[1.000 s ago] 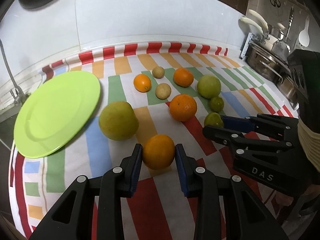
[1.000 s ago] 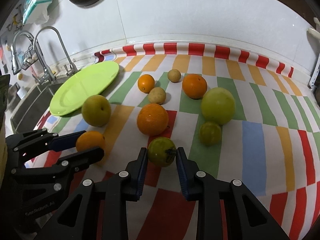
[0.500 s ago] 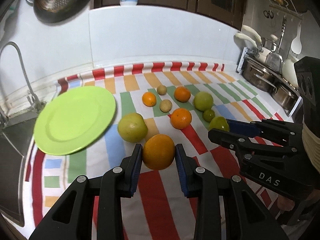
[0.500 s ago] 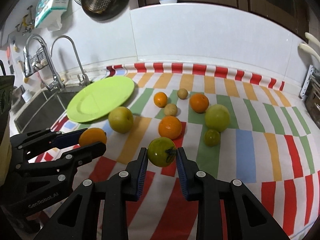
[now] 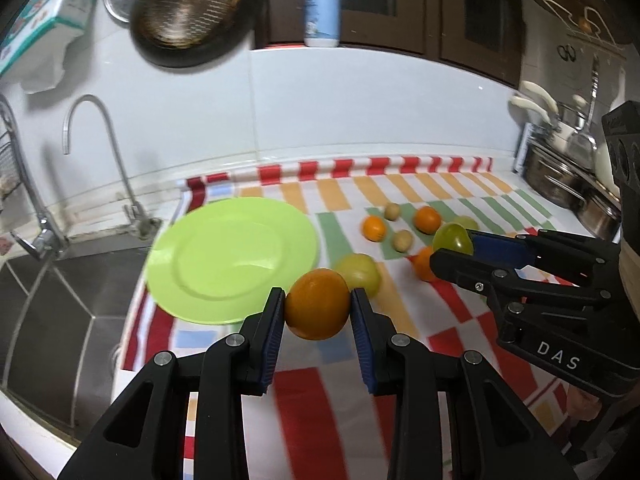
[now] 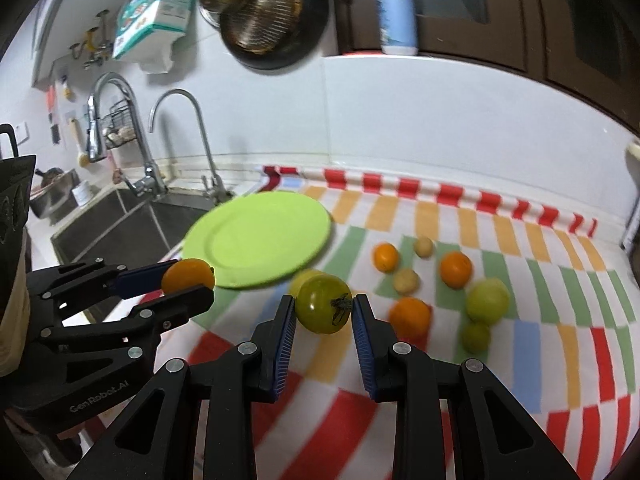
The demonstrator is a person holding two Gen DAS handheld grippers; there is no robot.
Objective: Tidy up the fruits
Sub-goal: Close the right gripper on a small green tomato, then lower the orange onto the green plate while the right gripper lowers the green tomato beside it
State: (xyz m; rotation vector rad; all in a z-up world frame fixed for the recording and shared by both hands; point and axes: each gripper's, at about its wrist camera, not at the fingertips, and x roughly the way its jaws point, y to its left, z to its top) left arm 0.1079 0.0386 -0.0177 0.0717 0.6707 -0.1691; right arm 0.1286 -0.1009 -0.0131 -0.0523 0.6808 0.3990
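Note:
My left gripper (image 5: 318, 308) is shut on an orange (image 5: 317, 304) and holds it in the air above the striped cloth, just right of the lime green plate (image 5: 224, 252). My right gripper (image 6: 324, 310) is shut on a green tomato (image 6: 323, 309) and holds it raised, to the right of the left gripper (image 6: 188, 280). In the left wrist view the right gripper (image 5: 452, 246) shows at the right with the green tomato (image 5: 451, 238). The plate (image 6: 256, 236) lies empty at the cloth's left end.
Several fruits lie on the cloth: oranges (image 6: 455, 268), (image 6: 410, 316), (image 6: 386, 257), a large green fruit (image 6: 487, 300), a small green one (image 6: 476, 336), small tan ones (image 6: 406, 281). A sink (image 6: 120, 220) with taps (image 6: 200, 136) is left. Pots (image 5: 560, 176) stand at the right.
Both grippers have lifted their fruits off the cloth and risen well above the counter, swinging left so the plate and sink come more into view.

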